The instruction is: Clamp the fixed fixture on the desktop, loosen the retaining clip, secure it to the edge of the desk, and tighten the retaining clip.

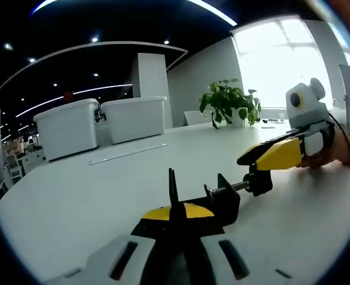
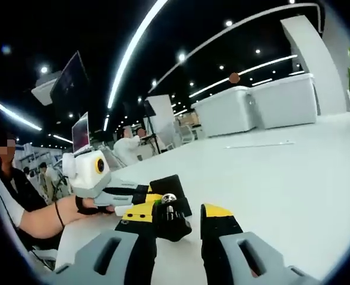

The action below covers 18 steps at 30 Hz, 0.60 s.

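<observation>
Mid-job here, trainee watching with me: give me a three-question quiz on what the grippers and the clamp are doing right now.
1. True or false: the left gripper is shut on the black clamp fixture.
2. Which part of the fixture does the right gripper meet: A) the upright blade, B) the screw knob, C) the base?
3. What does the fixture rest on?

Key: 1 true. 2 B. 3 the white desk, away from its edge.

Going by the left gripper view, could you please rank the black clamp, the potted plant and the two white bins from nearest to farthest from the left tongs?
1. black clamp, held in the left tongs.
2. white bins, across the table, left.
3. potted plant, far right, by the window.
</observation>
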Tool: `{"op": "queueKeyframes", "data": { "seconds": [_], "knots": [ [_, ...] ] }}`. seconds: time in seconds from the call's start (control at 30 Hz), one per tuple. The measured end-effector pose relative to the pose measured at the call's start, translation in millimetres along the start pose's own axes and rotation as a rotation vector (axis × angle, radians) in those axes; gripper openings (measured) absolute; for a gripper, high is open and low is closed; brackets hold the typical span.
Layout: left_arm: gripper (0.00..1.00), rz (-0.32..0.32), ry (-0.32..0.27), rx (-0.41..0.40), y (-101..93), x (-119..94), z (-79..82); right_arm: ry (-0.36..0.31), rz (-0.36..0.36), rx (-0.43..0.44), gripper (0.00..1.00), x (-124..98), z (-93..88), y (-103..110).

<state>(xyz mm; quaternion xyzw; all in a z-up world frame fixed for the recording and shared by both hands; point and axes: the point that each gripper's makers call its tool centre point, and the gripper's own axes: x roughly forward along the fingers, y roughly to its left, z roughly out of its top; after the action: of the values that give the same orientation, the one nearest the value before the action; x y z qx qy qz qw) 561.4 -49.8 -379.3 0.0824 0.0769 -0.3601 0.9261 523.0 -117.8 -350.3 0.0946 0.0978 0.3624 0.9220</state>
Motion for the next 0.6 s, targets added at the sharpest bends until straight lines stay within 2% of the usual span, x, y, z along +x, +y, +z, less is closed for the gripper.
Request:
{"op": "queueKeyframes", "data": {
  "seconds": [0.2,0.37,0.43,0.5,0.6],
  "knots": [
    [0.05,-0.001,-0.001,0.001,1.3,1,-0.4,0.05,0.014,-0.05,0.22,5,-11.9,9],
    [0.05,-0.001,-0.001,0.001,0.2,1,-0.4,0.033,0.026,-0.063,0.21,5,-10.8,6],
    [0.05,-0.002,-0.002,0.003,-0.1,1,-0.3,0.025,0.028,-0.093,0.2,4,-9.8,7],
    [0.05,-0.002,-0.002,0.003,-0.9,0,-0.4,0.004,0.02,-0.206,0.2,4,-7.3,11],
    [0.05,-0.001,-0.002,0.003,-0.3,1,-0.4,-0.003,0.004,-0.31,0.19,3,-6.8,13]
  ]
}}
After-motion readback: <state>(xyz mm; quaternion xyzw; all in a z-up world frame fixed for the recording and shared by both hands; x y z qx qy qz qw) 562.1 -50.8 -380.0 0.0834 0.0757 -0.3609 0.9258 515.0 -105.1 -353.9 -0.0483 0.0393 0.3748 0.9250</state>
